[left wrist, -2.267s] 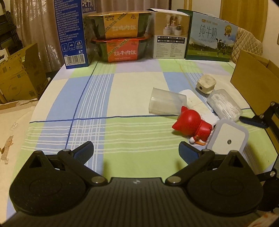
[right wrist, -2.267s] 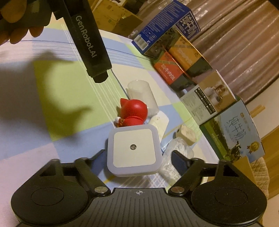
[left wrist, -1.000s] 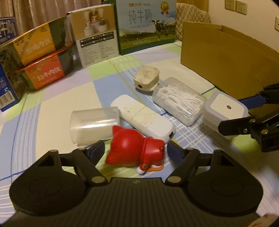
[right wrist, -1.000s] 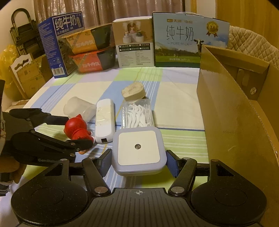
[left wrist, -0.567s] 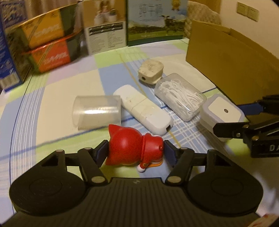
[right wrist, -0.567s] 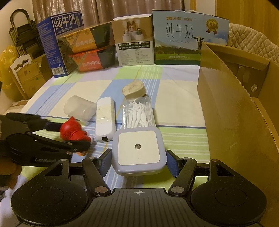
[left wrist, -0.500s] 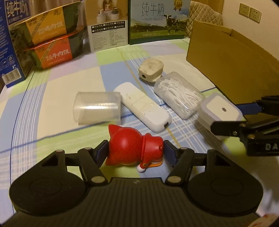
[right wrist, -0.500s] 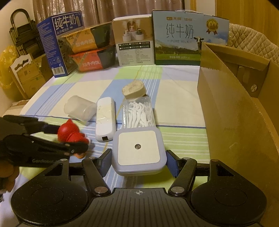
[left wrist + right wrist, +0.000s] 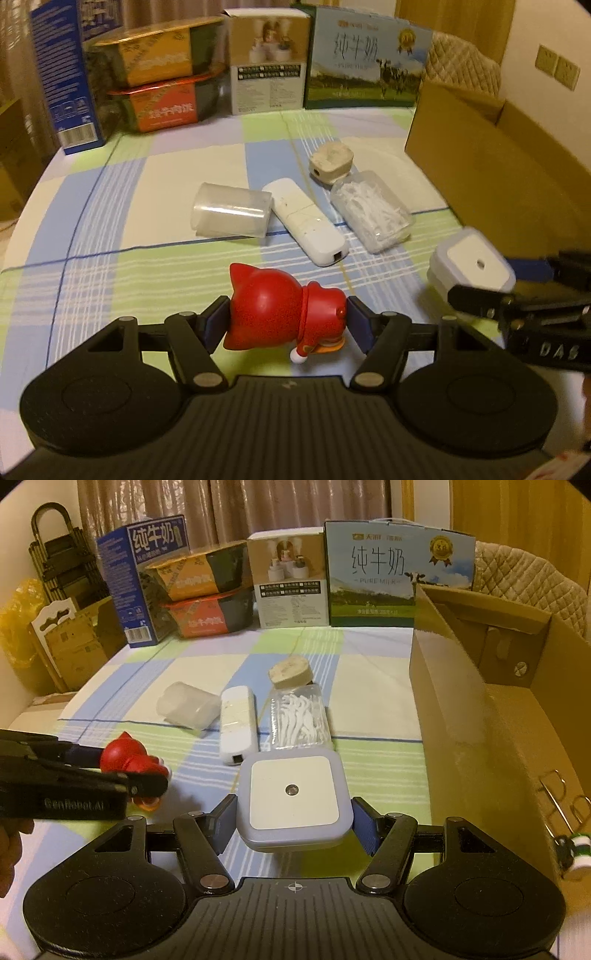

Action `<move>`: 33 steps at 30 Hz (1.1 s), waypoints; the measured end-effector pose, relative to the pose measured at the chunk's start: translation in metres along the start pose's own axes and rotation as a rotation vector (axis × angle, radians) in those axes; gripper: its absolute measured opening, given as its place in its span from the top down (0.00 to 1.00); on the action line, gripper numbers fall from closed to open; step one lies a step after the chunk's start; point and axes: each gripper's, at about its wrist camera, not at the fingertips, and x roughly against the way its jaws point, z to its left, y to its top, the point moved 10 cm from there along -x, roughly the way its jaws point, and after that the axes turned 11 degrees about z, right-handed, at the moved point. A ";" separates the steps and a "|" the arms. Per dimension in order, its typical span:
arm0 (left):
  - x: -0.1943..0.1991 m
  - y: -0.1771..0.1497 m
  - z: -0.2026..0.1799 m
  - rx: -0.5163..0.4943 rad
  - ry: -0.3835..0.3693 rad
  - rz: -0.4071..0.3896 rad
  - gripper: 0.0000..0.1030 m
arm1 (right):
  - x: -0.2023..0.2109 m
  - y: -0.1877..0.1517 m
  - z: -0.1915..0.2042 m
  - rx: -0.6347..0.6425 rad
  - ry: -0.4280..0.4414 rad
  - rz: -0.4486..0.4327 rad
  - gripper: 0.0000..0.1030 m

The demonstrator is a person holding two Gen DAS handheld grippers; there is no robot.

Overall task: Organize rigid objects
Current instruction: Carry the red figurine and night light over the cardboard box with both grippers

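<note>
While both grippers hang above the tablecloth (image 9: 147, 192) | left gripper (image 9: 288, 325): jaws just closed, clamping red figurine (image 9: 284, 310) | right gripper (image 9: 293, 818): gripping square night light (image 9: 293, 797)

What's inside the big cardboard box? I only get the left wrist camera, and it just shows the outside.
Observer: The right wrist view looks into the cardboard box. There are wire metal clips by its inner wall.
Operator: Anything else in there?
Observer: A small green-and-white thing, too blurred to name.
Operator: Is the square light held properly?
Observer: Yes, the right gripper has a pad pressed on each side of it.
</note>
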 end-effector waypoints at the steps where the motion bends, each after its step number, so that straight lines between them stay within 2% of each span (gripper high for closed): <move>1: 0.007 -0.002 -0.001 0.003 0.003 -0.003 0.39 | 0.006 -0.003 0.001 -0.004 0.001 -0.002 0.40; 9: 0.065 -0.014 -0.024 0.026 0.019 -0.020 0.39 | 0.067 -0.022 0.009 -0.032 0.013 -0.035 0.40; 18: 0.112 -0.037 -0.051 0.048 0.019 -0.039 0.39 | 0.123 -0.039 0.018 -0.041 0.024 -0.068 0.40; 27: 0.144 -0.059 -0.068 0.038 0.008 -0.055 0.39 | 0.156 -0.054 0.016 -0.059 0.022 -0.086 0.40; 33: 0.153 -0.061 -0.086 0.008 -0.002 -0.060 0.39 | 0.172 -0.060 0.004 -0.084 0.010 -0.100 0.40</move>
